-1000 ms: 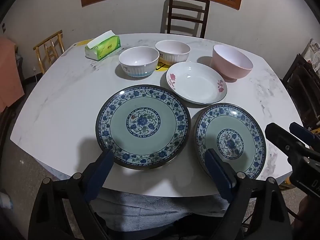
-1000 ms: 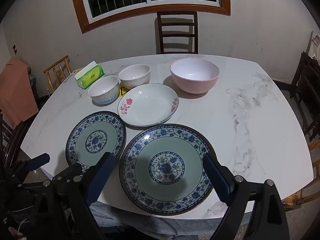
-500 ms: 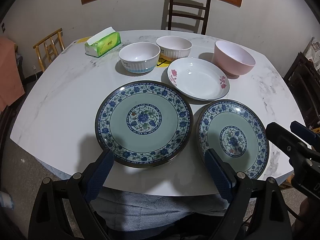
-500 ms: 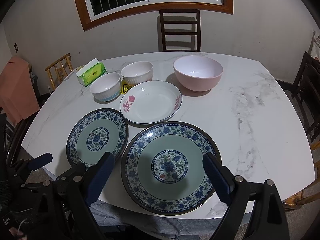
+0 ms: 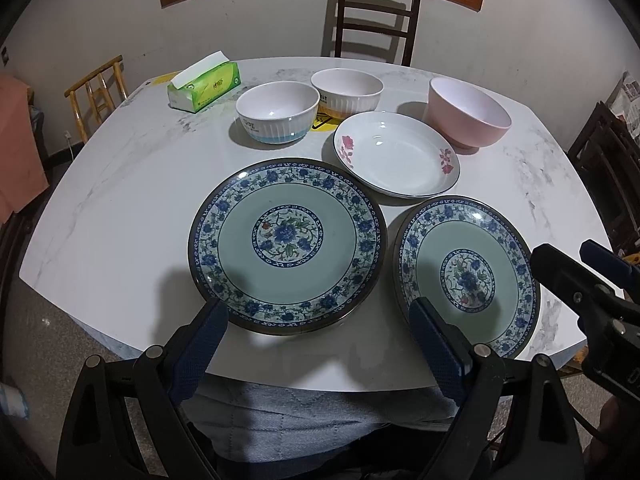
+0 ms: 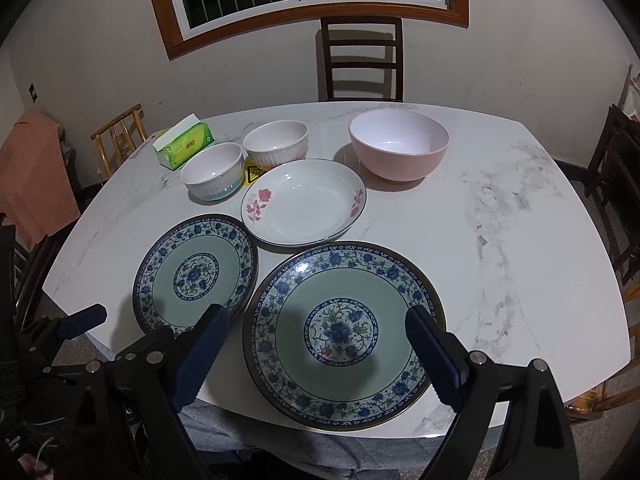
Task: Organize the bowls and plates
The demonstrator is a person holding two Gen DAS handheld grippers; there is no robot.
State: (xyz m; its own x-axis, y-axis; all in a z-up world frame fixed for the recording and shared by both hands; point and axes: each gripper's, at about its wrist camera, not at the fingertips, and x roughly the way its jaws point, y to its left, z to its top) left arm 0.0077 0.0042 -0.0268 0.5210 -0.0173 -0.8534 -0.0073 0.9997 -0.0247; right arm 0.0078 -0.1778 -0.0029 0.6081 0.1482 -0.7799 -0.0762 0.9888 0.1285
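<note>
Both grippers wide open, holding nothing. Left gripper (image 5: 316,332) hovers at near edge of left blue plate (image 5: 287,245); right gripper (image 6: 318,340) over right blue plate (image 6: 344,334). White plate (image 6: 304,202), two ribbed bowls & pink bowl (image 6: 398,144) sit behind on table (image 6: 520,240).

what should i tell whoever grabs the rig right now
Left gripper open, empty, before the left blue plate. Right gripper open, empty, over the right blue plate. Floral white plate, two ribbed bowls and pink bowl sit separately on the table. Nothing stacked yet; all plates and bowls remain to be organized.
</note>
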